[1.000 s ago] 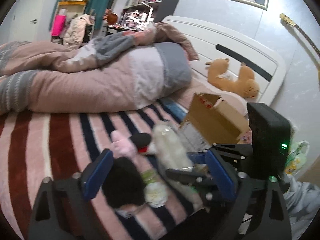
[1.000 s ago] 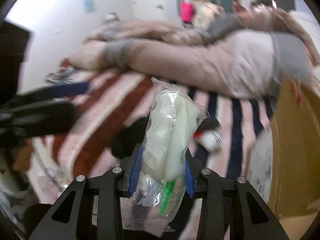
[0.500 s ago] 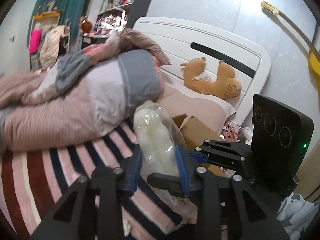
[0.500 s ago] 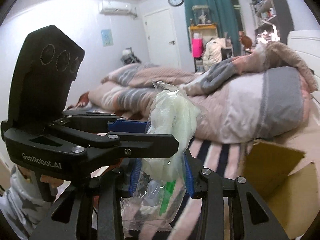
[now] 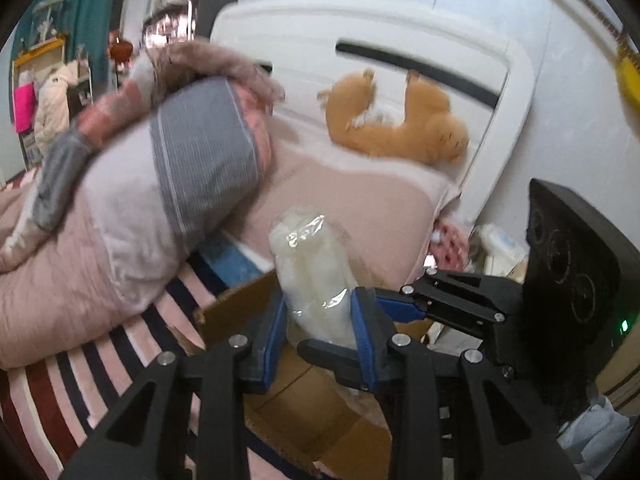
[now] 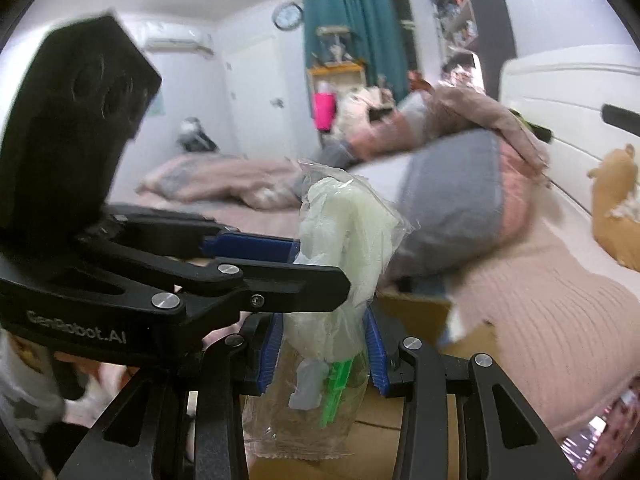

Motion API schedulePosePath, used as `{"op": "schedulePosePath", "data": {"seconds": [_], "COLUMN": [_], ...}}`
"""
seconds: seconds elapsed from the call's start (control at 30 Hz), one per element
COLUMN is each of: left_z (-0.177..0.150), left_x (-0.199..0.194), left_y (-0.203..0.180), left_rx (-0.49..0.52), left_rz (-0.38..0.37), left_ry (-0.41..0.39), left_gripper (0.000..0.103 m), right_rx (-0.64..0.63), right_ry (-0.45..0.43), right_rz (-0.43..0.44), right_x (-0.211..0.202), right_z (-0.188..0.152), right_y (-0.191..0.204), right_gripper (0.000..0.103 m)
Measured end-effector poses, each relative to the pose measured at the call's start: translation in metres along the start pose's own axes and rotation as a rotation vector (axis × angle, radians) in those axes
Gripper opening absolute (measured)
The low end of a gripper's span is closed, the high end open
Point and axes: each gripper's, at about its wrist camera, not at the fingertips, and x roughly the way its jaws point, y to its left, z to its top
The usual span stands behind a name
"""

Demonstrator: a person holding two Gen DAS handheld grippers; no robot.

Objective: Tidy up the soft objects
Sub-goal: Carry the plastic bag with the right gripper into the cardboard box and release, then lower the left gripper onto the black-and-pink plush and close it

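1. A second ago my left gripper (image 5: 318, 330) sat open over the striped bed; now its blue fingers (image 5: 362, 334) are closed on the clear plastic bag of pale soft filling (image 5: 316, 276).
2. My right gripper (image 6: 322, 354) also clamps that bag (image 6: 340, 240), lower down, so both grip it.
3. View has swung from the bed's middle toward its headboard end; the bag now hangs above the open brown cardboard box (image 5: 288, 400).
4. Likely next: release into the box.
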Motion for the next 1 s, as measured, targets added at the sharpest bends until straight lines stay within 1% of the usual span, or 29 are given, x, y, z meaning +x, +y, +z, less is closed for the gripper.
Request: {"op": "schedulePosePath", "data": {"seconds": [0.07, 0.17, 0.2, 0.23, 0.27, 0.3, 0.33, 0.37, 0.4, 0.43, 0.53, 0.6, 0.67, 0.77, 0.8, 0.87, 0.93, 1.0], "left_z": [-0.005, -0.01, -0.013, -0.015, -0.017, -0.018, -0.019, -0.02, -0.021, -0.022, -0.024, -0.029, -0.035, -0.051, -0.058, -0.074, -0.096, -0.115], "left_x": [0.017, 0.035, 0.04, 0.043, 0.044, 0.045, 0.044, 0.04, 0.036, 0.029, 0.006, -0.017, -0.041, -0.081, -0.095, -0.116, -0.135, -0.145], "left_y": [0.0, 0.0, -0.001, -0.001, 0.0, 0.001, 0.003, 0.005, 0.006, 0.008, 0.015, 0.022, 0.031, 0.054, 0.064, 0.08, 0.102, 0.118], "left_rx": [0.006, 0.009, 0.01, 0.011, 0.011, 0.009, 0.007, 0.003, 0.003, 0.004, -0.002, -0.012, -0.032, -0.08, -0.093, -0.11, -0.136, -0.16], "left_rz": [0.009, 0.022, 0.027, 0.036, 0.046, 0.056, 0.067, 0.078, 0.082, 0.081, 0.092, 0.119, 0.163, 0.238, 0.27, 0.327, 0.382, 0.412], "left_ry": [0.051, 0.103, 0.11, 0.117, 0.12, 0.117, 0.111, 0.095, 0.083, 0.065, 0.018, -0.023, -0.058, -0.11, -0.126, -0.144, -0.15, -0.148], "left_gripper": [0.03, 0.031, 0.032, 0.036, 0.039, 0.047, 0.056, 0.061, 0.066, 0.068, 0.072, 0.072, 0.072, 0.074, 0.076, 0.078, 0.078, 0.078], "right_rx": [-0.005, 0.016, 0.027, 0.036, 0.039, 0.042, 0.043, 0.044, 0.046, 0.047, 0.053, 0.046, 0.032, -0.011, -0.022, -0.044, -0.064, -0.102], "right_ry": [0.047, 0.103, 0.119, 0.138, 0.149, 0.166, 0.186, 0.203, 0.209, 0.213, 0.207, 0.178, 0.136, 0.083, 0.075, 0.074, 0.091, 0.113], "right_rz": [-0.02, -0.022, -0.02, -0.021, -0.025, -0.037, -0.053, -0.069, -0.078, -0.085, -0.097, -0.074, -0.044, 0.033, 0.058, 0.131, 0.185, 0.228], "right_x": [0.012, 0.027, 0.031, 0.035, 0.037, 0.039, 0.044, 0.047, 0.049, 0.049, 0.046, 0.039, 0.03, 0.019, 0.018, 0.02, 0.029, 0.042], "right_z": [-0.011, -0.025, -0.029, -0.032, -0.033, -0.035, -0.036, -0.037, -0.038, -0.04, -0.038, -0.031, -0.02, -0.005, -0.003, 0.003, 0.005, 0.004], "right_y": [-0.005, -0.012, -0.014, -0.018, -0.019, -0.021, -0.023, -0.025, -0.026, -0.026, -0.029, -0.021, -0.008, 0.025, 0.035, 0.061, 0.086, 0.112], "right_gripper": [0.033, 0.035, 0.035, 0.036, 0.038, 0.04, 0.045, 0.051, 0.053, 0.055, 0.056, 0.056, 0.056, 0.056, 0.056, 0.056, 0.056, 0.056]}}
